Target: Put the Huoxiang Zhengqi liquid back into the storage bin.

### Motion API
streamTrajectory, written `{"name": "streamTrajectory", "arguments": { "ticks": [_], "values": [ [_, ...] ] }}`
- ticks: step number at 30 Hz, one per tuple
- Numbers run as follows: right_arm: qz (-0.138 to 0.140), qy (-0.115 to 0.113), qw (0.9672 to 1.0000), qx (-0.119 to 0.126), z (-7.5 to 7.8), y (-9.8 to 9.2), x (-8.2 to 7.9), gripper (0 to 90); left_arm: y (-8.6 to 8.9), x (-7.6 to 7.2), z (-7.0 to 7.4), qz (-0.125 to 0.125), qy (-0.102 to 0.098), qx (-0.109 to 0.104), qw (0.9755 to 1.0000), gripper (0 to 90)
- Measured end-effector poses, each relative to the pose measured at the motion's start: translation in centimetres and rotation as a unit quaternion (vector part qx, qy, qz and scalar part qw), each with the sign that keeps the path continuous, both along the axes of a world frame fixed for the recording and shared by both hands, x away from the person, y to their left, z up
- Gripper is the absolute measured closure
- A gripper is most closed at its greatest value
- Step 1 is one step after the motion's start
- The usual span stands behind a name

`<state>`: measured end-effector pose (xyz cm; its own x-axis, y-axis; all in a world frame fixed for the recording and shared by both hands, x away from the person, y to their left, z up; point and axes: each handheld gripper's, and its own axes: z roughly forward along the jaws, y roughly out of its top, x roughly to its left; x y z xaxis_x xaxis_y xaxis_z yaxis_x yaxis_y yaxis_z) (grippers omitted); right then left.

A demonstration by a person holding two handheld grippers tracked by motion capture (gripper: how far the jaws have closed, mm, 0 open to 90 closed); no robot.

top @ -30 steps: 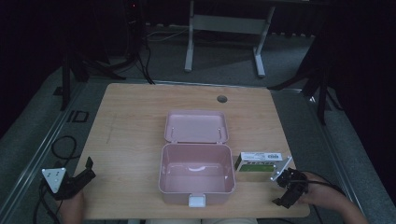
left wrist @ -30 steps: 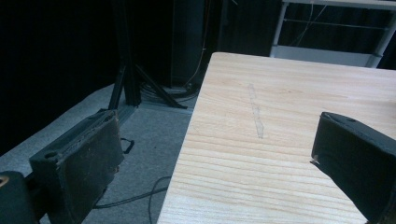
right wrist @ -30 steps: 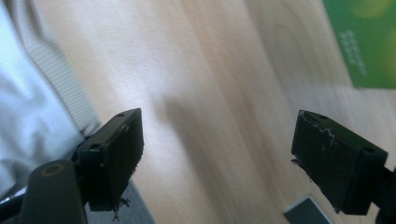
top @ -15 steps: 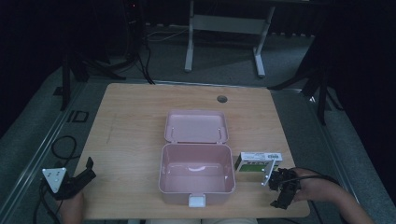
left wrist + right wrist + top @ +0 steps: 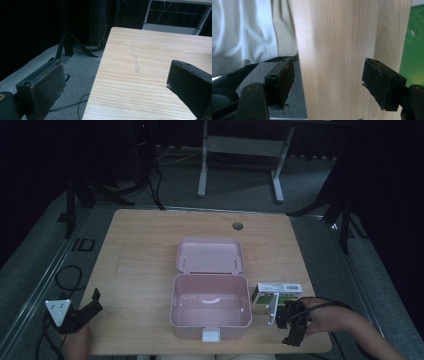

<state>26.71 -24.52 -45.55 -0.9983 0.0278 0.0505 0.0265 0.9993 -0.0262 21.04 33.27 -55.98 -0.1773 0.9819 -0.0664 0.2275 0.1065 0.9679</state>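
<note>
Two open grippers (image 5: 82, 312) (image 5: 292, 330) — green box (image 5: 277, 292)

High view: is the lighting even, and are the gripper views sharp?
High view: table lit, surroundings near black, pink box clear. Left gripper view: wood grain sharp, jaws slightly soft. Right gripper view: green box and white cloth blurred.

The wooden counter (image 5: 140, 250) has a round hole (image 5: 238, 226) at its far edge, well ahead of the left gripper (image 5: 96, 301). A cable (image 5: 65, 275) loops on the grey floor (image 5: 40, 270) just beside that gripper. A white frame (image 5: 240, 145) stands beyond the counter.
</note>
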Motion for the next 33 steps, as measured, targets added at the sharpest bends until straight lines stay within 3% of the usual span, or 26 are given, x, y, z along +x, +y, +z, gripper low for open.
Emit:
{"name": "streamTrajectory", "arguments": {
  "ticks": [4, 13, 19, 22, 33],
  "values": [
    [0.010, -0.002, 0.9999, 0.002, 0.9, 0.3, 0.1, 25.6, 0.0, 0.0, 0.0, -0.001, 0.003, 0.002, 1.0000, 2.1],
    [0.017, -0.037, 0.9992, 0.003, 4.1, 0.6, 1.6, 25.7, -0.1, 0.1, 0.0, -0.004, 0.005, 0.002, 1.0000, 2.1],
    [0.017, -0.047, 0.9987, -0.003, 5.8, 0.6, 3.5, 29.3, -0.1, 0.1, 0.0, -0.006, 0.006, 0.002, 1.0000, 2.1],
    [0.009, -0.050, 0.9986, 0.009, 6.5, 0.5, 4.9, 29.9, 0.0, 0.1, 0.0, -0.005, 0.005, -0.001, 1.0000, 2.1],
    [0.004, -0.079, 0.9968, -0.004, 6.6, 0.3, 8.3, 33.9, 0.0, 0.1, 0.0, -0.009, 0.004, -0.003, 0.9999, 2.1]
  ]
}}
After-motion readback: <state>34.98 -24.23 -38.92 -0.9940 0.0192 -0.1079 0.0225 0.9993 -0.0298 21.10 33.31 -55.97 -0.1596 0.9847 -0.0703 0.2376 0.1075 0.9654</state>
